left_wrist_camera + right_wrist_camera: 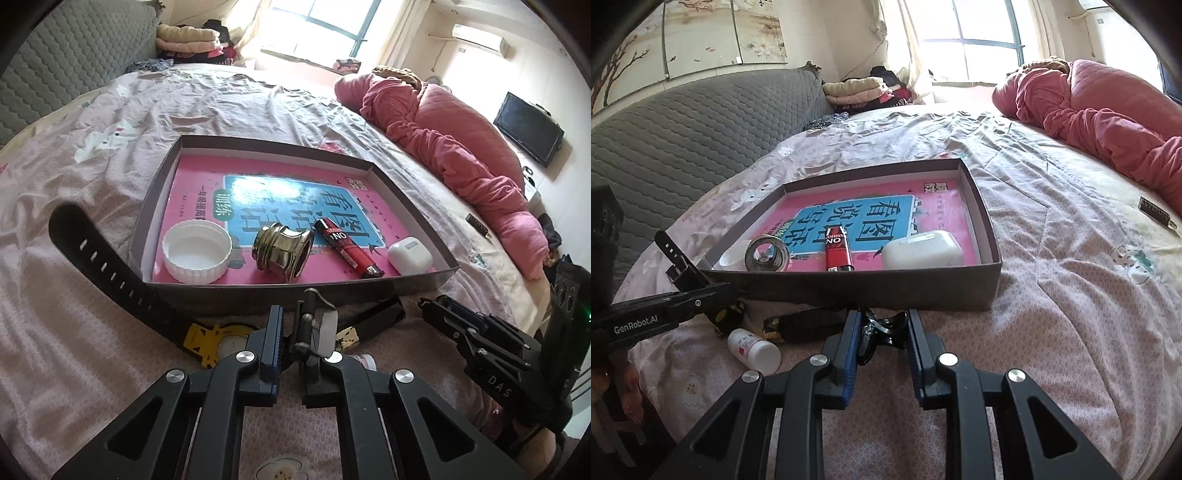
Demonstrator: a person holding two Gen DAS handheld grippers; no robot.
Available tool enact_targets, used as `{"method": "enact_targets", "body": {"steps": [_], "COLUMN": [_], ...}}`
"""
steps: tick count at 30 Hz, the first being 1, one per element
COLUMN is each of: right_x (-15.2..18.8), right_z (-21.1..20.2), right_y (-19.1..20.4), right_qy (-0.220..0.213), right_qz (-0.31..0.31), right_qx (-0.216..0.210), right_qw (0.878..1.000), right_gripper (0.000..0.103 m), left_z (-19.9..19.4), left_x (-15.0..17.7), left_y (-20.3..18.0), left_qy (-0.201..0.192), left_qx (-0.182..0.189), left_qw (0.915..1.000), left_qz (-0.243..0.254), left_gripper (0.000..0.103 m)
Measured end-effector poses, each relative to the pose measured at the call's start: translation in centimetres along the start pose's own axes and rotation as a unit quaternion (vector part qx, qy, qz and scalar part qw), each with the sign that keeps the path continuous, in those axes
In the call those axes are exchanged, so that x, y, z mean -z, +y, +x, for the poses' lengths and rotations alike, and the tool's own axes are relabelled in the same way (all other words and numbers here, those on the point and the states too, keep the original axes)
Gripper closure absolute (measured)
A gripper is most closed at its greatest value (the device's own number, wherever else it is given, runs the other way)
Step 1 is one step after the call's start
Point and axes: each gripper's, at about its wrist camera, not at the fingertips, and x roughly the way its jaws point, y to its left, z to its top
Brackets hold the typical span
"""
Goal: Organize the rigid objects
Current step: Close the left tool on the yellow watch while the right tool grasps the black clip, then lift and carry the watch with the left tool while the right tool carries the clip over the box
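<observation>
A grey shallow box (221, 291) (849, 291) lies on the bed with a pink book inside. In it lie a white lid (197, 253), a brass ring (282, 251) (766, 254), a red lighter (347, 245) (838, 253) and a white earbud case (410, 254) (921, 250). My left gripper (291, 332) is shut on a small metal clip (314, 325) just in front of the box. My right gripper (882, 332) is shut on a black clip (884, 332) at the box's near wall. A black watch with a yellow face (210, 341) and a white pill bottle (753, 350) lie on the sheet.
A pink quilt (461, 147) (1108, 118) is heaped at the right. A grey headboard (683, 140) stands at the left. A small dark item (1156, 212) lies on the sheet far right. The right gripper's body (498, 358) shows beside the left one.
</observation>
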Motion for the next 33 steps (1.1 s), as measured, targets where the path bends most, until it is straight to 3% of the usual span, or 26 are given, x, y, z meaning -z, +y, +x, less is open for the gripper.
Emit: {"method": "enact_targets", "body": {"steps": [10,33], "right_x": [-0.1,-1.6], "right_z": [-0.9,-2.9], "right_y": [0.7,1.1], "right_qy": [-0.017,-0.068], "right_qz": [-0.017,-0.021], "right_qx": [-0.015,-0.040], "right_qw": [1.000,0.997], "right_gripper": [0.079,0.079], "left_z": [-2.7,-7.5], "left_x": [-0.9,-4.5], "left_y": [1.1,-0.5], "left_qy": [-0.022,-0.090], "left_qx": [0.002,0.000], "left_qw": [0.9994,0.9960], "left_qz": [-0.025,-0.002], "left_gripper": [0.099,0.099]}}
